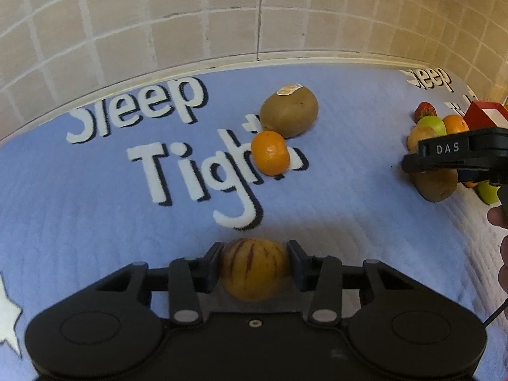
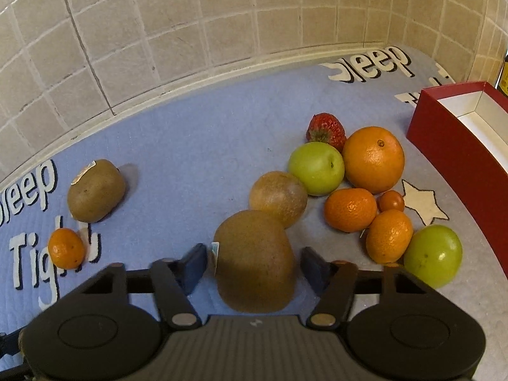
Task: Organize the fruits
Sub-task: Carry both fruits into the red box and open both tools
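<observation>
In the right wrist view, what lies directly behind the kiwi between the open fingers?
Behind the kiwi sits a dull yellow-brown round fruit, and it seems to touch the kiwi. Its lower edge is covered, as is the blue mat under both.

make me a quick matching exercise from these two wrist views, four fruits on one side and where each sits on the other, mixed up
Things
1. striped yellow fruit
2. strawberry
3. stickered kiwi
4. cherry tomato

Places
A. off to the left with only a small mandarin nearby
B. clamped in the left gripper
C. far edge of the fruit cluster, behind a green apple
D. beside the white star on the blue mat

Pairs: 1-B, 2-C, 3-A, 4-D
</observation>
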Motion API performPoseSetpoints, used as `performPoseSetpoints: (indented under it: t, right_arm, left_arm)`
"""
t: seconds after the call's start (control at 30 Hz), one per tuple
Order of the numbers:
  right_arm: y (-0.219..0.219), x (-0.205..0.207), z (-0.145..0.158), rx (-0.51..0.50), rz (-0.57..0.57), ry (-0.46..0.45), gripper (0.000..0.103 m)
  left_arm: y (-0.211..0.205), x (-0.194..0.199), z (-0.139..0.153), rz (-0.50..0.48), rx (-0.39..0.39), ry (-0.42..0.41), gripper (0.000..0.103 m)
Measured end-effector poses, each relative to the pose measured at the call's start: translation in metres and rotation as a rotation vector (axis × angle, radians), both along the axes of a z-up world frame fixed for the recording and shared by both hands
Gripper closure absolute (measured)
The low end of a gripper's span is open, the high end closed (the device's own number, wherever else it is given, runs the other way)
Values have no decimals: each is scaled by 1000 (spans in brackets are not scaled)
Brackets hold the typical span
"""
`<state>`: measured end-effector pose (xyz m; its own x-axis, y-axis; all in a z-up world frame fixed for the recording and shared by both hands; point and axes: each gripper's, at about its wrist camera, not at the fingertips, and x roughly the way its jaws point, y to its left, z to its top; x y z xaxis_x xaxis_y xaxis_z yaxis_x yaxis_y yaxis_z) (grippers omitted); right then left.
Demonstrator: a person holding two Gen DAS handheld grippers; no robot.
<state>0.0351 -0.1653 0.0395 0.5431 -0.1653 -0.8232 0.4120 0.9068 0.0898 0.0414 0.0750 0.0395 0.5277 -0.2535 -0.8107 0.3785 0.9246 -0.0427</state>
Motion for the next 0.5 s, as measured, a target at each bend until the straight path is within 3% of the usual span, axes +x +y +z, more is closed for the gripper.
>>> performPoseSetpoints:
  t: [0.27, 0.37, 0.5]
  right_arm:
    - [-13, -31, 19, 81, 41, -54, 50]
    - [-33, -45, 44, 122, 61, -115, 50]
    - [-74, -64, 88, 96, 58, -221, 50]
  left_arm:
    - [-23, -29, 34, 10, 11, -90, 52]
    - [-48, -39, 65, -11, -2, -171, 52]
    - [-95, -45, 108, -81, -48, -281, 52]
